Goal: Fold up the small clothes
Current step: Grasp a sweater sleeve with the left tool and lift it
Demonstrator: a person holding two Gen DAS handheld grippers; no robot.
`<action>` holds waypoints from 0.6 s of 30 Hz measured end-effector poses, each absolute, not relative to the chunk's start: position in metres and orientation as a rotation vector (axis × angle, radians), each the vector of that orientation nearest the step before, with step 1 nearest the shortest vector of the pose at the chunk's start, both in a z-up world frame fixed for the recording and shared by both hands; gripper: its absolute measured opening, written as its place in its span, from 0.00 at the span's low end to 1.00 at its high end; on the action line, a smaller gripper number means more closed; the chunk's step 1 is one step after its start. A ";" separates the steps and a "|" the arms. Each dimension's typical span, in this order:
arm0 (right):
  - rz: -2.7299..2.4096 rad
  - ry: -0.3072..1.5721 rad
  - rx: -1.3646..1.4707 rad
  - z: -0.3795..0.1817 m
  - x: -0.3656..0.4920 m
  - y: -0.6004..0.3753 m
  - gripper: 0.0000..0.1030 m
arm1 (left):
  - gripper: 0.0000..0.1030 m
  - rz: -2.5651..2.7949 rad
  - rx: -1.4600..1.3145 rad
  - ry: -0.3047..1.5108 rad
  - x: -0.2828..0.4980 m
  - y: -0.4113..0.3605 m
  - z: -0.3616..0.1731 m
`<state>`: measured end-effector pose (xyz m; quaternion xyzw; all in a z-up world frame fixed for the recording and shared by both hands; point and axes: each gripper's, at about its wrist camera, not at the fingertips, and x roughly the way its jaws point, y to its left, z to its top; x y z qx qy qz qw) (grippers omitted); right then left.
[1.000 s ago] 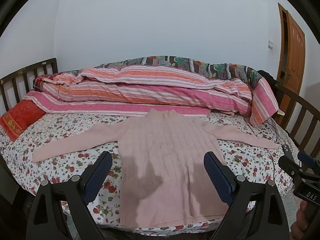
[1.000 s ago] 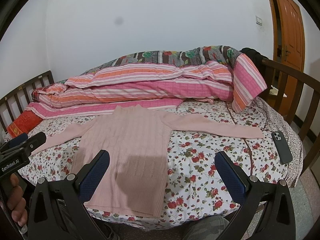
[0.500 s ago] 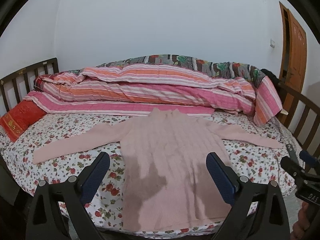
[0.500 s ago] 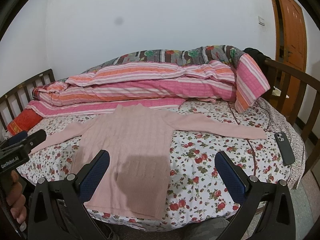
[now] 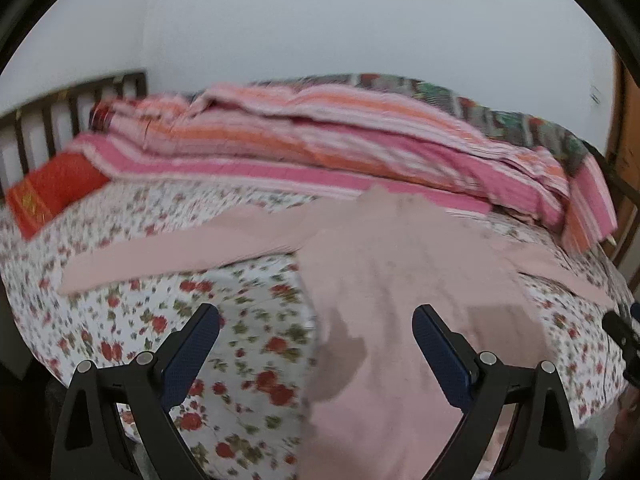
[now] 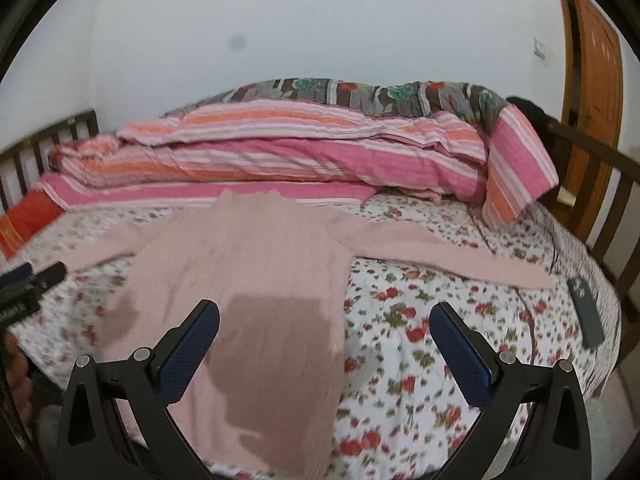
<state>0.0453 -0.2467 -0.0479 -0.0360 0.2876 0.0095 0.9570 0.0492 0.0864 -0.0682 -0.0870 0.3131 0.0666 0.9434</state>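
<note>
A pale pink knit sweater (image 5: 404, 280) lies flat on the floral bedsheet (image 5: 132, 320), sleeves spread to both sides, hem at the near edge. It also shows in the right wrist view (image 6: 248, 280). My left gripper (image 5: 316, 334) is open and empty, above the sweater's left hem edge. My right gripper (image 6: 325, 330) is open and empty, above the sweater's right hem edge. The left wrist view is blurred by motion.
A striped pink and orange quilt (image 6: 300, 152) is piled along the back of the bed. A red pillow (image 5: 52, 188) lies at the far left. A dark phone (image 6: 586, 310) lies on the sheet at the right. Wooden bed rails (image 6: 600, 184) stand at both ends.
Both grippers have moved forward and closer to the bed. The left one has swung to the left, so the sweater sits further right in its view. Both stay open.
</note>
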 end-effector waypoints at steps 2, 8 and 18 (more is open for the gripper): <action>0.069 0.587 -0.082 -0.059 0.057 -0.242 1.00 | 0.95 0.136 -0.252 0.656 0.057 0.113 -0.083; 0.146 0.622 -0.042 -0.089 0.100 -0.231 1.00 | 0.93 0.169 -0.450 0.734 0.075 0.207 -0.131; 0.209 0.637 -0.081 -0.108 0.177 -0.188 1.00 | 0.90 0.384 -0.860 0.568 0.054 0.358 -0.182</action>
